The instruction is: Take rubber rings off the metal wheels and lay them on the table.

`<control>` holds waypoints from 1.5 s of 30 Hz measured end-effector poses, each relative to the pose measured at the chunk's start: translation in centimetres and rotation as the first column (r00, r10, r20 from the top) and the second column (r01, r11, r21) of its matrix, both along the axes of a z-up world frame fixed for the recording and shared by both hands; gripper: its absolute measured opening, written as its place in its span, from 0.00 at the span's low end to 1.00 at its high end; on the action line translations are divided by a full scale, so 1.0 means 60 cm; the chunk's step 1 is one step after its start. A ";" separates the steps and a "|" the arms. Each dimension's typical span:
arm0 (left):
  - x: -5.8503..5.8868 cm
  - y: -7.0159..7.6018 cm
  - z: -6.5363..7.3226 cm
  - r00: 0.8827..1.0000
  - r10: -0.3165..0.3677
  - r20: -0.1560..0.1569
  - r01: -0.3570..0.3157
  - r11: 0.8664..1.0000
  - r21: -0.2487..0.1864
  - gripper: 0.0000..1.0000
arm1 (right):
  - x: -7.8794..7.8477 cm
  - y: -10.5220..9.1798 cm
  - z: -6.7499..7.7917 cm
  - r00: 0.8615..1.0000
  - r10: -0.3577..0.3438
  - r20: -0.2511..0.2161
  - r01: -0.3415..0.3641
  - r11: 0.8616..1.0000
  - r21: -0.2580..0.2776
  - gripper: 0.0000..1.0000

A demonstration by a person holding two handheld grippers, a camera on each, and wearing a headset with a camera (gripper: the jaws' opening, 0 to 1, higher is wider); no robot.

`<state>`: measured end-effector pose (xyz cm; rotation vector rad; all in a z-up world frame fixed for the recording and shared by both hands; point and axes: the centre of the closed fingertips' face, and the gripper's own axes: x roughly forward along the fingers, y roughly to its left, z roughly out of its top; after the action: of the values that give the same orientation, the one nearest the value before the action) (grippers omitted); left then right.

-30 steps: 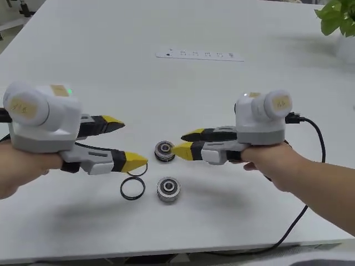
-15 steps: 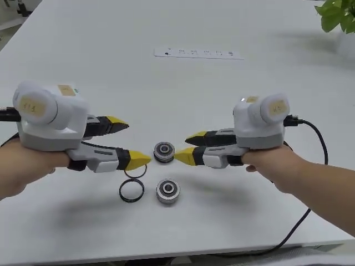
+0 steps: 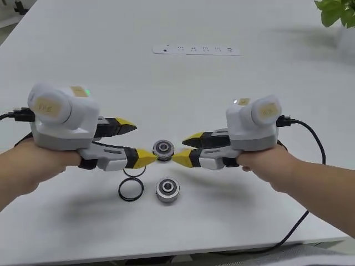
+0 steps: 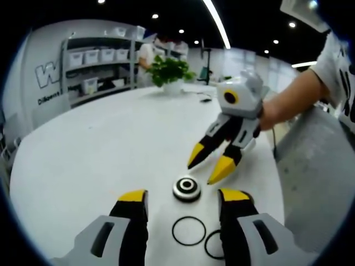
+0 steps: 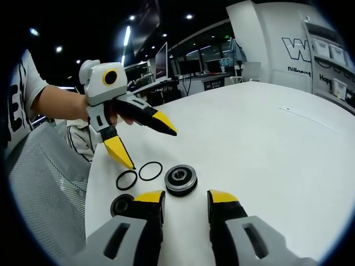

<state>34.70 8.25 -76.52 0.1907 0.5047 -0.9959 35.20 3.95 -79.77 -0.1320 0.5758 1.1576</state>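
A small metal wheel (image 3: 163,148) lies flat on the white table, between the tips of both grippers. My left gripper (image 3: 141,142) comes in from the left, open, with its lower tip just beside the wheel. From the right my right gripper (image 3: 181,148) points at it, open too. The wheel (image 4: 186,188) sits just ahead of my left gripper (image 4: 183,197), and the wheel (image 5: 181,179) lies close ahead of my right gripper (image 5: 186,197). A second wheel (image 3: 167,189) rests nearer to me. Two loose black rubber rings (image 3: 131,189) (image 3: 135,172) lie left of it.
A white power strip (image 3: 196,50) lies across the far middle of the table (image 3: 183,88). A potted plant (image 3: 335,11) stands at the far right corner. The right gripper's black cable (image 3: 310,144) trails off the near right edge.
Both grippers have moved inward, and their tips now flank the far wheel closely. The wheels and rings have not moved.
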 end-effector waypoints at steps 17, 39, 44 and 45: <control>0.003 -0.021 -0.022 1.000 -0.014 -0.022 0.014 1.000 0.014 0.44 | -0.001 0.014 -0.013 1.000 -0.001 -0.003 0.001 1.000 0.000 0.19; 0.008 -0.045 -0.036 0.999 -0.028 -0.040 0.029 0.999 0.019 0.28 | 0.000 0.013 -0.016 1.000 -0.002 0.003 0.002 1.000 0.002 0.14; 0.010 -0.046 -0.038 0.999 -0.023 -0.033 0.024 0.999 0.025 0.26 | 0.000 0.013 -0.017 1.000 0.000 0.007 0.000 1.000 0.000 0.14; 0.012 -0.046 -0.038 0.999 -0.023 -0.028 0.023 0.999 0.029 0.25 | 0.000 0.013 -0.017 1.000 0.001 0.009 -0.001 1.000 -0.001 0.14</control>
<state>35.39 5.52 -78.82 0.2094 0.5441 -1.0152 35.19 4.74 -80.78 -0.1376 0.5685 1.1569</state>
